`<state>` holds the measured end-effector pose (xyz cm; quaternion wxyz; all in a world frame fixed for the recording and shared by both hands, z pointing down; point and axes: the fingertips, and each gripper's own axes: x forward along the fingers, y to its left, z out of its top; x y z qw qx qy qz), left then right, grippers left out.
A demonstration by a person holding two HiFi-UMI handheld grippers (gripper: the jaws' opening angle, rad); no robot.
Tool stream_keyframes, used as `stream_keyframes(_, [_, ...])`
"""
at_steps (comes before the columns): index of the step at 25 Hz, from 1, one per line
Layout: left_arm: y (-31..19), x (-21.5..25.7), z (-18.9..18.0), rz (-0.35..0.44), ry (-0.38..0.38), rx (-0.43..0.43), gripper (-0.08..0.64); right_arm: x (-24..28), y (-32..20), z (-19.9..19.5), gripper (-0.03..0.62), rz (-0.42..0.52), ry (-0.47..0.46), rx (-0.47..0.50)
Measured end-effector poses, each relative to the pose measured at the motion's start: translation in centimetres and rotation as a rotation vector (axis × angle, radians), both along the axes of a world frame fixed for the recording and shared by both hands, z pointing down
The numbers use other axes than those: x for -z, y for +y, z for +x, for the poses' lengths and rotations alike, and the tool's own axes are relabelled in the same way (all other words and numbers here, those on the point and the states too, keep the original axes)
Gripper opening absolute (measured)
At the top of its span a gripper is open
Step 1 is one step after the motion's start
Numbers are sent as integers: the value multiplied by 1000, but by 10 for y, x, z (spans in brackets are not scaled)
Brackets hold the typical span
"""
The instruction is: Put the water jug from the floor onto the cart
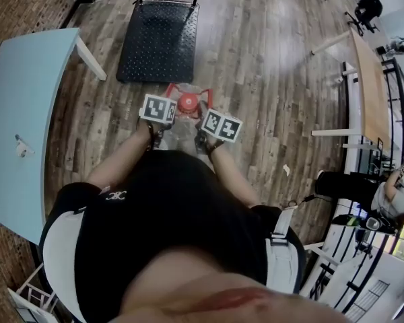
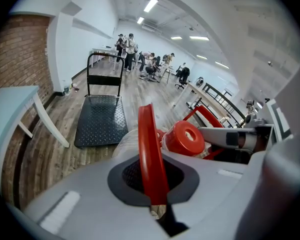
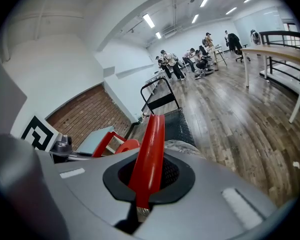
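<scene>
The wooden floor [image 1: 269,79] fills most of the head view. A light blue table [image 1: 20,113] stands at the person's left. The black platform cart [image 1: 158,42] sits straight ahead with its deck bare and its push bar [image 2: 104,54] at the far end.

The water jug [image 1: 182,130] is short of the cart, between the cart's near edge and the person's body. It is not on the deck. No view shows whether its base rests on the floor or hangs clear of it.

The left tool [image 2: 151,179] and the right tool [image 3: 146,179] sit close together above the jug's shoulders, with the neck between them. Each marker cube is turned up toward the head camera.

The left tool is pinching the jug's left red handle [image 2: 149,154], which stands on edge between its dark pads. The right tool is pinching the right red handle [image 3: 149,149] in the same way.

The red cap [image 2: 185,138] lies just to the inner side of each tool, with the clear body below it.
</scene>
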<state>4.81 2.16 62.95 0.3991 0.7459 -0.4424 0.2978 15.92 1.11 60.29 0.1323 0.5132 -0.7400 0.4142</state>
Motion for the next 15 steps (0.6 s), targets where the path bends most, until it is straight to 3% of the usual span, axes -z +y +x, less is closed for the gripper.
stream_keyframes(7, [-60,4,-35,24,21,27,2,5,-60,-34,15,10,28,13])
stream_keyframes(15, [-97,-6,-72,8,-3,75,2,-6,-103,-70,15,-10,42,71])
